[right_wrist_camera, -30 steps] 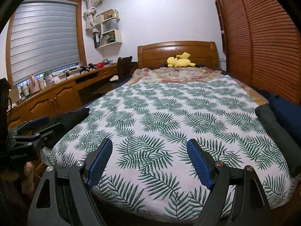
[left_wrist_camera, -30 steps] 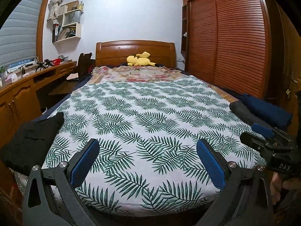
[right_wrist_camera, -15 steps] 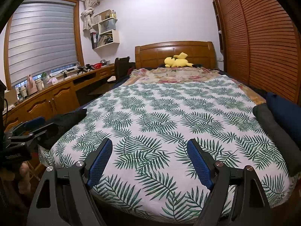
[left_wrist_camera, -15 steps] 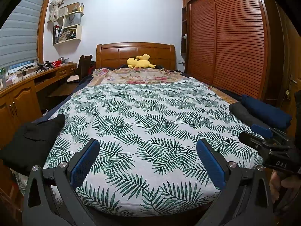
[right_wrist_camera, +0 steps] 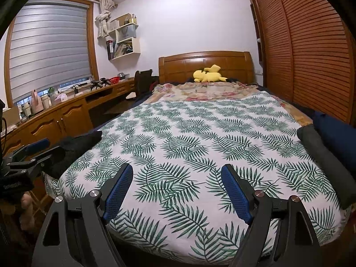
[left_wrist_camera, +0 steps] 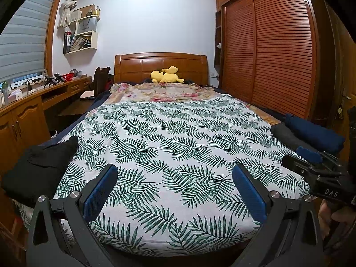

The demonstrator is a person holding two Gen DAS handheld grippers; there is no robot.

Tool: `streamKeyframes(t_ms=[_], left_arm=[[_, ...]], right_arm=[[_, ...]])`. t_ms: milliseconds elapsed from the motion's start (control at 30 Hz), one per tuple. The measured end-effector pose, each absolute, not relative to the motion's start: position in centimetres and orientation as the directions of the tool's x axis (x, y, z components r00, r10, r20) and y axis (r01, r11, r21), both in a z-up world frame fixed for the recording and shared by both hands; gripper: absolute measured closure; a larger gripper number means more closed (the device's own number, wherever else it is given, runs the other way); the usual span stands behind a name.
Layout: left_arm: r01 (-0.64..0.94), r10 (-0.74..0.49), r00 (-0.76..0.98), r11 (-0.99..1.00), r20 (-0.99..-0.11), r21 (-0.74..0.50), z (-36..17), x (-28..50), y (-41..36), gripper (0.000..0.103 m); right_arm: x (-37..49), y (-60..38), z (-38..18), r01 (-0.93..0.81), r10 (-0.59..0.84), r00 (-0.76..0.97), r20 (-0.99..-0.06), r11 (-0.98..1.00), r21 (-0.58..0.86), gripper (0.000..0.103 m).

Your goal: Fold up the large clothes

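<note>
A black garment lies crumpled on the bed's near left corner; it also shows in the right wrist view. A folded grey garment and a folded navy one lie on the right edge of the bed, also seen in the right wrist view as grey and navy. My left gripper is open and empty above the foot of the bed. My right gripper is open and empty beside it, to the right.
The bed has a palm-leaf cover, a floral blanket and a yellow plush toy at the headboard. A wooden desk and cabinets run along the left. A slatted wardrobe stands on the right.
Both grippers have risen and tilted a little, so the bed sits lower in view. Both stay open and empty. Nothing on the bed has moved.
</note>
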State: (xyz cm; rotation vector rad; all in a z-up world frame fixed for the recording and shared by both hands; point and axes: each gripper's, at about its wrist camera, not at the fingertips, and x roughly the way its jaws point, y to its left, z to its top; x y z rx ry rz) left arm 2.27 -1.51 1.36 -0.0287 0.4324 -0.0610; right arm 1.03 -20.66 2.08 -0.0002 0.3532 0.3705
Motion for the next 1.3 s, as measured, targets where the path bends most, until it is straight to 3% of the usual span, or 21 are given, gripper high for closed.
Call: streamKeyframes(t_ms=[1300], left_arm=[[0.052, -0.063, 0.908, 0.998, -0.415, -0.039, 1.6, 2.0, -1.4, 0.0]], right_arm=[[2.4, -21.6, 1.6, -0.358, 0.36, 0.876, -0.322, 0.931, 0.067, 0.02]])
